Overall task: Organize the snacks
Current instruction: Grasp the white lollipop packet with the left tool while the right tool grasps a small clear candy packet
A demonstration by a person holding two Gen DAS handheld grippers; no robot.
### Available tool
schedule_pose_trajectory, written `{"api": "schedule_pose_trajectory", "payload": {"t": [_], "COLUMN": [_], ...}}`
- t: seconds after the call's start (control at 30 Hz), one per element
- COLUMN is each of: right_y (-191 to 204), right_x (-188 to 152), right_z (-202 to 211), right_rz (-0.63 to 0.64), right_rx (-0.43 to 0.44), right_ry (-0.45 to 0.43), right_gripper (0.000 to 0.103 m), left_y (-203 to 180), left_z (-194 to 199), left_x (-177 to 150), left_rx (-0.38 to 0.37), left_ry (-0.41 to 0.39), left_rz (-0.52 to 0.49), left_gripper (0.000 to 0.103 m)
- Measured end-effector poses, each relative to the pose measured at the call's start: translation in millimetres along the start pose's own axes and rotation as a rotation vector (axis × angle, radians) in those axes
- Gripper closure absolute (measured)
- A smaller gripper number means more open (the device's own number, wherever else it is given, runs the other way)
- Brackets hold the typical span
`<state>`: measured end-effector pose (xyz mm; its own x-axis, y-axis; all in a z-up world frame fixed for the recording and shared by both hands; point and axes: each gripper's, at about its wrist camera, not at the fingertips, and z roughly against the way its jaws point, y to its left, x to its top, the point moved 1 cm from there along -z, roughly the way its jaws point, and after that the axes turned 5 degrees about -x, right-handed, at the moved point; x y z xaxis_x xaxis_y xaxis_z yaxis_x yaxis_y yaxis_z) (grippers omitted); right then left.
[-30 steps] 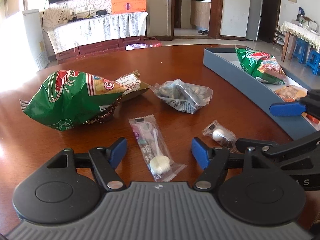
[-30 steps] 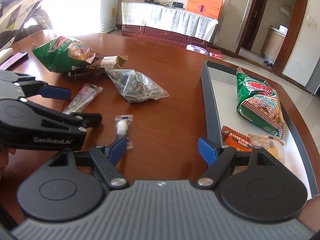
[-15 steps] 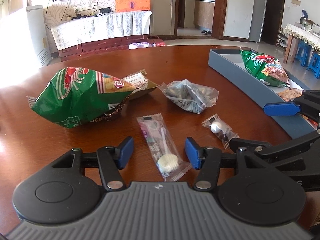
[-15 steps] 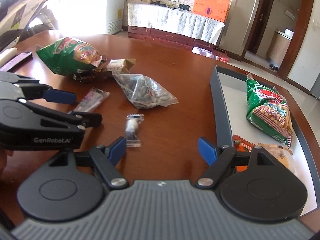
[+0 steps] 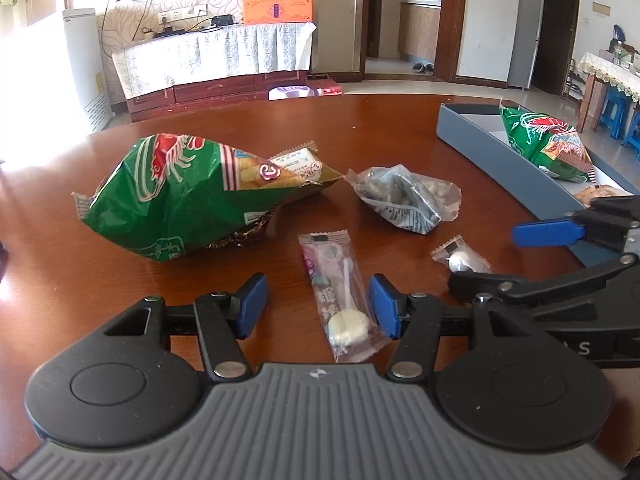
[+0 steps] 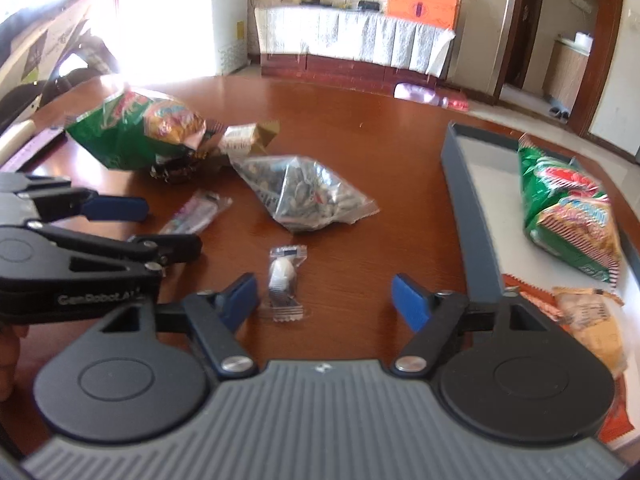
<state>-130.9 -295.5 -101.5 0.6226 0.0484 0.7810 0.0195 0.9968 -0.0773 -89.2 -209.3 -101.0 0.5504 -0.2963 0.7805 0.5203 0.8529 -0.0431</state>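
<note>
1. The left gripper point(image 5: 318, 306) has its fingers spread but closing, with the lollipop packet point(image 5: 340, 292) lying flat on the worktop point(image 5: 400, 136) between them; the pads do not press it yet. The right-hand pad sits at the wrapper's edge, the other well off it.
2. The right gripper point(image 6: 324, 298) is also closing, fingers spread, around a small candy point(image 6: 283, 276) that lies just beside its left finger point(image 6: 240, 300), far from the other. Nothing is pinched yet.
3. Risk, left: the packet is thin and flat, so the pads may slide over the film or nip only the crinkled edge, and it could slip out on lifting.
4. Risk, right: the candy is off-centre, so the closing fingers may push it sideways across the smooth wood instead of catching it.
5. Risk, both: the grippers work close together; the right one's fingers lie just beside the left one's, so a lift could knock them.
6. The tray point(image 6: 464, 184) at right already holds a green bag point(image 6: 568, 212) and smaller packs. A second green bag point(image 5: 180, 196) and a seed bag point(image 5: 408, 196) wait on the worktop.
</note>
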Motion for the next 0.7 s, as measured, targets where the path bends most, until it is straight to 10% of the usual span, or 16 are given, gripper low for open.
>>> {"api": "schedule_pose_trajectory", "payload": {"t": [0.1, 0.23, 0.7], "right_y": [4.8, 7.2, -26.5], "right_x": [4.0, 3.5, 3.2], "right_z": [0.8, 6.5, 41.8], "right_rz": [0.015, 0.041, -0.044], "right_rx": [0.024, 0.033, 0.026], "right_ry": [0.008, 0.016, -0.071], "right_gripper": [0.065, 0.071, 0.071], "left_y": [-5.1, -15.3, -34.4], "left_z": [1.1, 0.2, -7.3], "left_x": [0.7, 0.3, 1.2], "left_rx": [-0.038, -0.055, 0.048], "left_ry": [-0.005, -0.008, -0.033], "left_rz": [-0.024, -0.056, -0.138], "left_gripper": [0.066, 0.087, 0.093]}}
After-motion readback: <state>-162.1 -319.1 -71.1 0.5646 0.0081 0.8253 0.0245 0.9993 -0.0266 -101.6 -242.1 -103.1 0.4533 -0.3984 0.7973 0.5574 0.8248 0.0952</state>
